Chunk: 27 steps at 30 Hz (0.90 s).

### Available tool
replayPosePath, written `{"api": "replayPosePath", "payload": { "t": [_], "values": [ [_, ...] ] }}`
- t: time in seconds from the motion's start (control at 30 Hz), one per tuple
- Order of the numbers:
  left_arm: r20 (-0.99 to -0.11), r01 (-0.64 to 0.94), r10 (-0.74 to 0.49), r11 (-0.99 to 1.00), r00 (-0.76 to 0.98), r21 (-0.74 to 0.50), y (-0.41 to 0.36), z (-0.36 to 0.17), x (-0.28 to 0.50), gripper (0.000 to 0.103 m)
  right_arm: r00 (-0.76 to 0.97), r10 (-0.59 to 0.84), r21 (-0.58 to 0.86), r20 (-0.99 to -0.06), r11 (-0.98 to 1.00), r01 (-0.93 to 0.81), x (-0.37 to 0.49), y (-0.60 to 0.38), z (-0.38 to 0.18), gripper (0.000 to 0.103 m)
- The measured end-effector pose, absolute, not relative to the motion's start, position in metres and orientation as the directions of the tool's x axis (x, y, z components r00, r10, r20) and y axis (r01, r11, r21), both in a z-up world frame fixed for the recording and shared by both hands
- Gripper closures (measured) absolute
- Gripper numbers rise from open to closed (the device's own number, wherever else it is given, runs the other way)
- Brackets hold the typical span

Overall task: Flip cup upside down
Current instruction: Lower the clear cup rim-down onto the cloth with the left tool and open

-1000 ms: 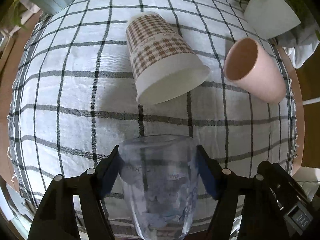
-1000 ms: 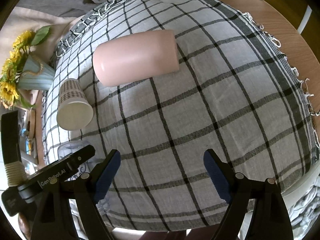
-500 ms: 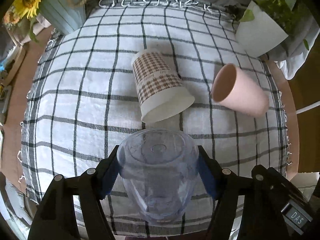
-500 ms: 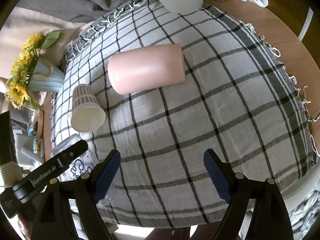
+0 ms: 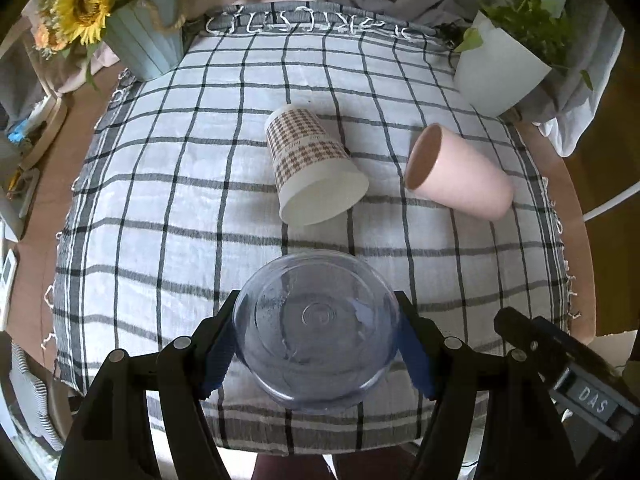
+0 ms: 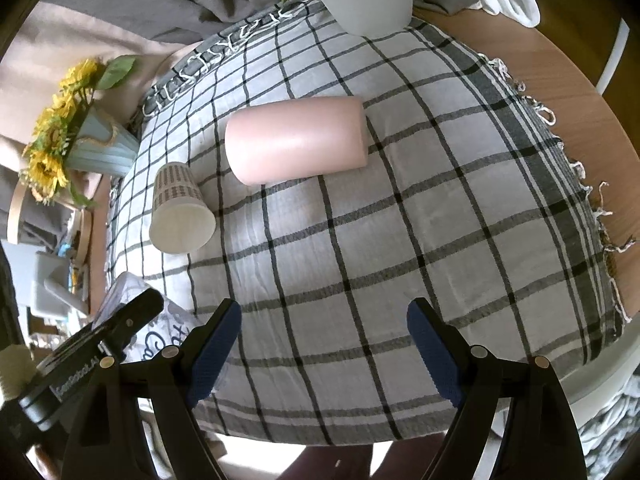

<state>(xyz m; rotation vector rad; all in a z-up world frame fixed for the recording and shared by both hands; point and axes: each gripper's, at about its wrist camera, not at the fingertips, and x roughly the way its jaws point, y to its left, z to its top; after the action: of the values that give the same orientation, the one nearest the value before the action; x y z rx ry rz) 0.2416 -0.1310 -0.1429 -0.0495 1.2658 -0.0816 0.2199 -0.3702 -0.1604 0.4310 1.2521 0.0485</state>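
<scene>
My left gripper [image 5: 318,350] is shut on a clear plastic cup [image 5: 316,324] and holds it above the near edge of the checked cloth [image 5: 160,208]; I look at its round base or mouth end-on. The same cup shows partly in the right wrist view [image 6: 160,332] behind the left gripper's body. A houndstooth paper cup [image 5: 312,168] lies on its side mid-cloth, and shows in the right wrist view [image 6: 178,208]. A pink cup [image 5: 460,180] lies on its side to its right, and shows in the right wrist view [image 6: 296,144]. My right gripper [image 6: 324,344] is open and empty above the cloth.
A blue vase of sunflowers [image 5: 140,40] stands at the far left corner, and a white plant pot [image 5: 500,68] at the far right. The wooden table edge [image 6: 580,88] shows to the right of the cloth. Grey fabric lies behind the table.
My left gripper has lifted and tipped the clear cup, so I now see it end-on instead of from the side. Both views have risen away from the cloth.
</scene>
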Motion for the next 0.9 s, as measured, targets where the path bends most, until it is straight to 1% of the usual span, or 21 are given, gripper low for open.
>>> {"api": "replayPosePath", "payload": {
  "t": [0.17,0.4,0.47,0.6,0.8,0.9],
  "values": [
    [-0.946,0.045,-0.086,0.996,0.312,-0.076,-0.134,-0.139,0.224,0.032,0.316,0.260,0.327,-0.913,0.928,0.182,0.214,-0.372,-0.160,0.018],
    [-0.945,0.044,-0.105,0.994,0.310,-0.096,-0.136,-0.139,0.212,0.031,0.319,0.251,0.312,-0.914,0.937,0.158,0.210,-0.375,-0.157,0.018],
    [-0.943,0.049,-0.103,0.995,0.316,-0.092,-0.138,-0.140,0.210,0.026,0.322,0.245,0.305,-0.914,0.941,0.148,0.209,-0.374,-0.156,0.018],
    [-0.938,0.045,-0.110,0.994,0.329,-0.101,-0.137,-0.139,0.208,0.019,0.328,0.234,0.293,-0.915,0.946,0.142,0.207,-0.374,-0.154,0.018],
    [-0.924,0.036,-0.103,0.995,0.367,-0.096,-0.136,-0.133,0.205,0.014,0.340,0.234,0.293,-0.911,0.947,0.132,0.205,-0.373,-0.150,0.018],
    [-0.905,0.022,-0.084,0.996,0.417,-0.082,-0.134,-0.123,0.198,0.009,0.363,0.233,0.294,-0.902,0.948,0.122,0.201,-0.373,-0.144,0.018]
  ]
}}
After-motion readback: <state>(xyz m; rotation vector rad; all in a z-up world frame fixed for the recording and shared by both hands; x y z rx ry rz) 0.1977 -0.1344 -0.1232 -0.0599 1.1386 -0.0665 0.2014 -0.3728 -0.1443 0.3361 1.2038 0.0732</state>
